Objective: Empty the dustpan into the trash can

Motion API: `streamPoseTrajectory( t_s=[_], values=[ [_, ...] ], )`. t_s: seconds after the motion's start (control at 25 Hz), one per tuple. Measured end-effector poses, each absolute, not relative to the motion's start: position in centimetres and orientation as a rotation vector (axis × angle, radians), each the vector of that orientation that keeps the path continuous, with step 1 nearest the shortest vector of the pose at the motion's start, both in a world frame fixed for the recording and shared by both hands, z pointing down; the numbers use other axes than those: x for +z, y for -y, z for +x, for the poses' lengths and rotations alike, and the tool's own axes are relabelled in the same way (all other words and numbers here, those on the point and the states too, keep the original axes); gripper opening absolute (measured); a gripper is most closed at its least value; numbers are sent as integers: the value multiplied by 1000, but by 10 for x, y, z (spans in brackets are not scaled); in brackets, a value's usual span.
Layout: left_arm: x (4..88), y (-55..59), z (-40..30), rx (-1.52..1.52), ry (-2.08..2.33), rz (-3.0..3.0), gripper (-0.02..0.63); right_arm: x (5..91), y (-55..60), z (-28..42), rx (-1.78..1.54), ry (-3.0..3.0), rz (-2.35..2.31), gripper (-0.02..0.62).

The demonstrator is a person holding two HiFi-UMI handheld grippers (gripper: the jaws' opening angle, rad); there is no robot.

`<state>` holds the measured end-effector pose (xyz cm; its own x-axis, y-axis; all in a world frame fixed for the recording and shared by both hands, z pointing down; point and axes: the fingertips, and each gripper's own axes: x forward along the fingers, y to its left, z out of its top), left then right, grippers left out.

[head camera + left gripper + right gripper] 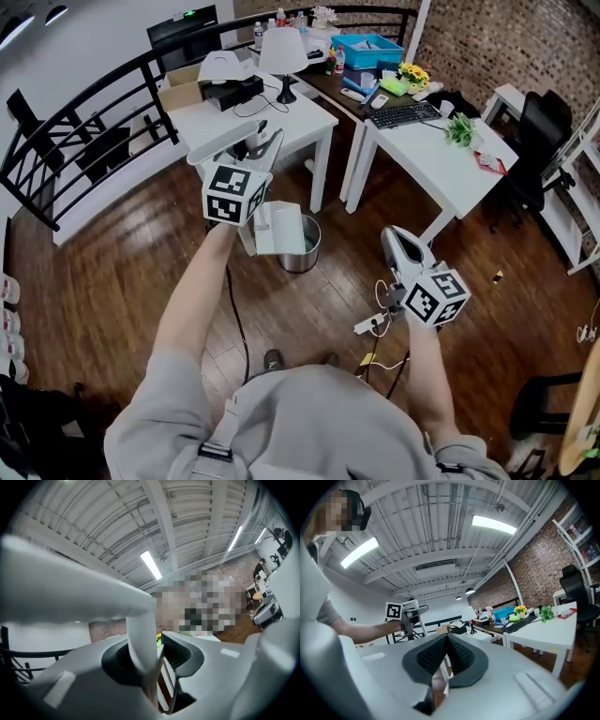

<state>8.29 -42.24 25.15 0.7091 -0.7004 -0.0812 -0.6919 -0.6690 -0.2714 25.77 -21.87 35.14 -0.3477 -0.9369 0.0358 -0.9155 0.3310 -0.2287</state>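
A white long-handled dustpan [279, 228] hangs tilted over the mouth of a round metal trash can [307, 255] on the wooden floor and hides part of its opening. My left gripper [255, 152] is raised above the can beside the white table and is shut on the dustpan handle [140, 641], which runs between its dark pads [180, 656]. In the right gripper view that left gripper [406, 613] shows at arm's length with the handle slanting down from it. My right gripper [398, 242] hovers lower, to the right of the can, shut and empty, its pads [457, 656] meeting.
A white table [305, 127] with a lamp [282, 56] stands right behind the can. A second white desk [450, 164] carries a keyboard and a plant. A power strip [369, 324] and cables lie on the floor near my feet. A black railing [84, 131] runs at the left, and a black office chair [539, 141] stands at the right.
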Motion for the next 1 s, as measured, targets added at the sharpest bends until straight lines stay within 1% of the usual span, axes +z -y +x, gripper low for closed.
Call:
streamPoseTrajectory(
  t_s=[0.04, 0.16, 0.6, 0.8, 1.0],
  values=[
    [246, 420, 78, -23, -1110, -2643, 120, 352, 219, 255, -319, -2478, -1731, -2],
    [253, 414, 70, -28, -1113, -2700, 110, 351, 221, 246, -321, -2485, -1718, -2],
    [368, 372, 15, -102, -1245, -2982, 101, 363, 247, 187, -376, -2588, -1601, -2],
    [406, 343, -5, -22, -1274, -3036, 100, 379, 255, 159, -414, -2644, -1547, -2],
    [434, 326, -4, 45, -1213, -3044, 101, 391, 262, 150, -451, -2671, -1538, -2]
  ],
)
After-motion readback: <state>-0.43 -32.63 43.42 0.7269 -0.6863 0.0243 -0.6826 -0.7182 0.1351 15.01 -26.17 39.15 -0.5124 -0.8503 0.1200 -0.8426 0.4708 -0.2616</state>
